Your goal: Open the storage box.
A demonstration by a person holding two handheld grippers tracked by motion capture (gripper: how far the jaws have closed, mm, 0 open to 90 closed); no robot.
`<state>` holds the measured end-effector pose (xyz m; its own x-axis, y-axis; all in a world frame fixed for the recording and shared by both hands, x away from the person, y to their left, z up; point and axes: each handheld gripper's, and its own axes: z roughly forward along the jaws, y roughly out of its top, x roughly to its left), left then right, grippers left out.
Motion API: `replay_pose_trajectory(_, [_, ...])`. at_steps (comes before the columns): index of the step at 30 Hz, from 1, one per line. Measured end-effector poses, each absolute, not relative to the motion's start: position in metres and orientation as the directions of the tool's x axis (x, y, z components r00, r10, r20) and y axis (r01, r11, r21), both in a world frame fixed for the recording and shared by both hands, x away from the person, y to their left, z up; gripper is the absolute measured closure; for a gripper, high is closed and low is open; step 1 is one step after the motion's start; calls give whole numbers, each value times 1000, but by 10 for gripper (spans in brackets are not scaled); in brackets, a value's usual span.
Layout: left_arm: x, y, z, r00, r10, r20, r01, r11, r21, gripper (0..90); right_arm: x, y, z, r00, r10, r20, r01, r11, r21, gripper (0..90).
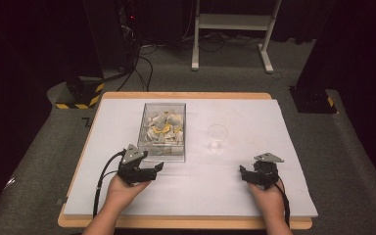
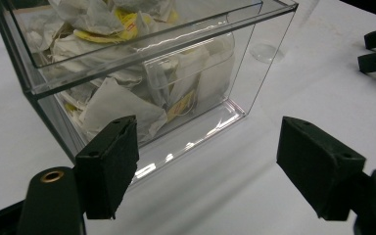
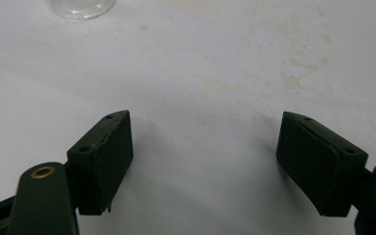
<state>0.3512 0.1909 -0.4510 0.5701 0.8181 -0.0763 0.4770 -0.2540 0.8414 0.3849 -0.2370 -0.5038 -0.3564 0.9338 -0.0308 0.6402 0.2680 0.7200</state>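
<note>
A clear plastic box (image 1: pixel 164 152) stands on the white mat, holding several white and yellow tea bags (image 1: pixel 164 126). To its right is a small clear cup (image 1: pixel 217 137). My left gripper (image 1: pixel 157 168) sits just in front of the box's near wall, open, with nothing between its jaws. The left gripper view has those jaws (image 2: pixel 208 132) wide apart before the box wall (image 2: pixel 254 68) and the tea bags (image 2: pixel 112 98). My right gripper (image 1: pixel 243 173) rests open in front of the cup, to its right. Its jaws (image 3: pixel 205 127) frame bare mat, with the cup's base (image 3: pixel 81 7) at the top.
The white mat (image 1: pixel 103 196) lies on a wooden board (image 1: pixel 176 223) with grey carpet around it. Faint brownish stains (image 3: pixel 289 78) mark the mat near my right gripper. A white stand's legs (image 1: pixel 230 22) and black cables (image 1: pixel 142 68) are beyond the table.
</note>
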Motion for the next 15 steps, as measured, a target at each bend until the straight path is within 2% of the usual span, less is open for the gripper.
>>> replay_pose_trajectory(9, [357,186,-451,558,828,-56,464,-255,849,302,385,-237,-504,-355,934,-31,639,267,721,216])
replay_pose_trajectory(15, [365,186,-451,533,846,-35,448,-246,860,379,385,-237,-504,-354,935,-28,642,265,719,217])
